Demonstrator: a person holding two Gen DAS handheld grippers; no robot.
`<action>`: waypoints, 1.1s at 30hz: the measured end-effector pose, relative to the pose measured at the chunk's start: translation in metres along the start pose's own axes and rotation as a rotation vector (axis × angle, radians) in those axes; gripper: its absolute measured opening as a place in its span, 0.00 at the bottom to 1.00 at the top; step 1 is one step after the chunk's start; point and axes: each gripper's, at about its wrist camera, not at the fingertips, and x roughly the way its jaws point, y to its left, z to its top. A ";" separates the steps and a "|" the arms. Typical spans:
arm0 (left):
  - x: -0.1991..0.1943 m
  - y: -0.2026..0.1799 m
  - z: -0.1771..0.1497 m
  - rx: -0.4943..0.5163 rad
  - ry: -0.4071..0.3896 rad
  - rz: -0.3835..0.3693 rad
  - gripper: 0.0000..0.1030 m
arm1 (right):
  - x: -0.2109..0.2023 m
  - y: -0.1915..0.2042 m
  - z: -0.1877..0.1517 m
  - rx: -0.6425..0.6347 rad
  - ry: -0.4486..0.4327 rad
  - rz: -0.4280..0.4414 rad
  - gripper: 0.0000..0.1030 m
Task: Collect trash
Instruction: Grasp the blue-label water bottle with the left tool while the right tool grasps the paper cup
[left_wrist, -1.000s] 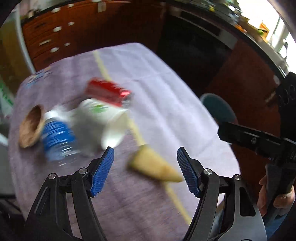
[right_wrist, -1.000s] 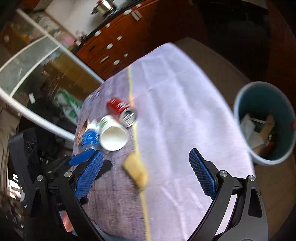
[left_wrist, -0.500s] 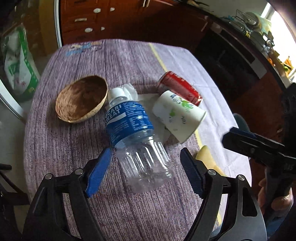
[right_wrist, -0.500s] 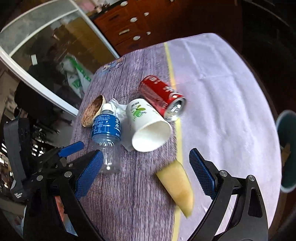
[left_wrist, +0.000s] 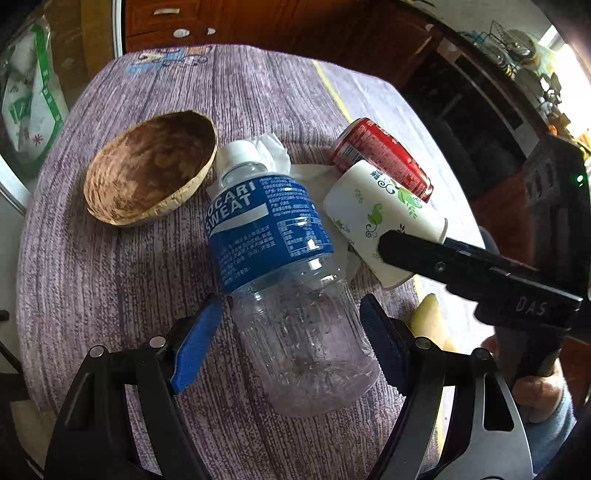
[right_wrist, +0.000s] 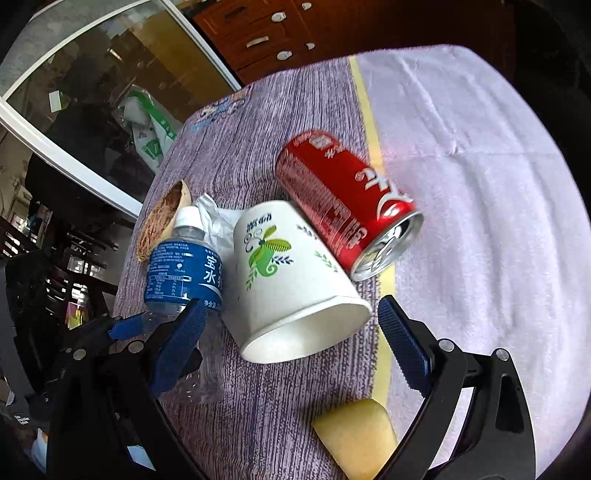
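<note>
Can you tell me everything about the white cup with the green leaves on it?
The paper cup is white with green leaf swirls printed on it. It looks empty and lies tipped on its side on the purple tablecloth, open mouth toward the right gripper, whose open jaws flank its rim. The red can leans against it and the bottle lies beside it.

A round counter (right_wrist: 480, 155) under a purple-grey wood-grain cloth with a yellow stripe (right_wrist: 364, 96) filled the space ahead of both tongs. Beyond its far edge stood a reddish-brown wooden cabinet with pale drawer handles (right_wrist: 266, 33). To the left ran a white-framed glass door (right_wrist: 92, 92), with a white and green plastic bag (left_wrist: 26, 99) behind it. Far to the right, daylight glared over a dark shelf with a wire rack (left_wrist: 513, 40).
</note>
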 end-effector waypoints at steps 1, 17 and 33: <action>0.000 0.000 0.000 -0.003 0.000 -0.002 0.76 | 0.000 0.000 0.000 -0.004 -0.007 0.005 0.87; 0.011 -0.016 -0.005 0.009 -0.002 0.006 0.76 | -0.039 0.001 -0.024 -0.013 -0.058 0.078 0.52; -0.046 -0.016 -0.048 0.052 -0.090 0.036 0.63 | -0.078 -0.005 -0.051 0.011 -0.112 0.091 0.52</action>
